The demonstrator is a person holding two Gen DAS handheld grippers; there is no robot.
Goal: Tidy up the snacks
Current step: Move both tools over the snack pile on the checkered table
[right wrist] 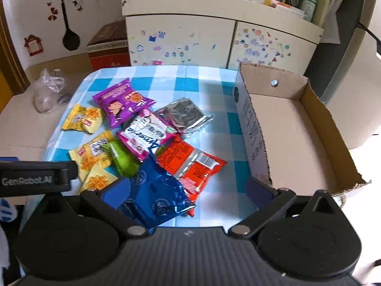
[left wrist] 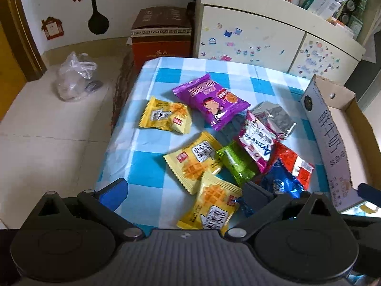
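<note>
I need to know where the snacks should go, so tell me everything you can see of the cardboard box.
The cardboard box is a shallow open tray of plain brown corrugated card, standing flat on the checked tablecloth to the right of the snack pile. Its outer side is white with dark printing. The far wall carries a small metal fastener, and the near corner edge looks torn. Nothing lies in the visible part; no packet touches it.

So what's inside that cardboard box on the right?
Nothing that shows: in the right wrist view the cardboard box has a bare brown floor, and every snack still lies on the checked cloth. Its nearest corner is hidden behind the right gripper.
</note>
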